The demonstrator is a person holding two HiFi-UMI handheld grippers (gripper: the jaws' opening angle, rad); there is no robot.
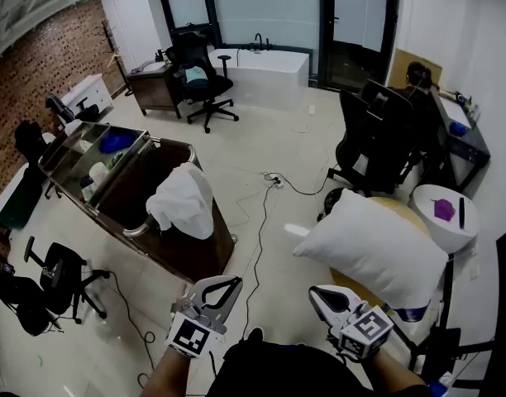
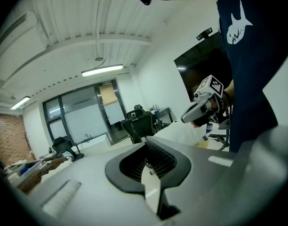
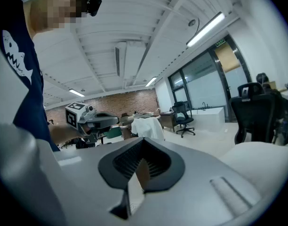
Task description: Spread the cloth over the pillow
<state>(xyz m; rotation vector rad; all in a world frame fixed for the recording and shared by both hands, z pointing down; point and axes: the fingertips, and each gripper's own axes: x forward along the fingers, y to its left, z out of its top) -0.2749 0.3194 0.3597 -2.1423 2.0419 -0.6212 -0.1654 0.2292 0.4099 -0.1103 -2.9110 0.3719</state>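
Note:
A white cloth [image 1: 183, 201] lies bunched over the near edge of a dark wooden desk [image 1: 174, 255] at centre left in the head view. The white pillow [image 1: 370, 249] rests on a round wooden table [image 1: 399, 208] to the right. Low in that view, close to the person's body, both grippers are held in the air, away from cloth and pillow. My left gripper [image 1: 226, 284] is shut with nothing in it. My right gripper [image 1: 321, 294] is shut and holds nothing too. The right gripper view shows the cloth [image 3: 147, 127] ahead and the pillow [image 3: 257, 157] at the right.
Black office chairs stand at the far left [image 1: 59, 275], the back [image 1: 202, 77] and the right [image 1: 377, 139]. A cable [image 1: 257, 246] runs across the pale floor between desk and pillow. A small white round table [image 1: 443, 217] with a purple thing stands right of the pillow.

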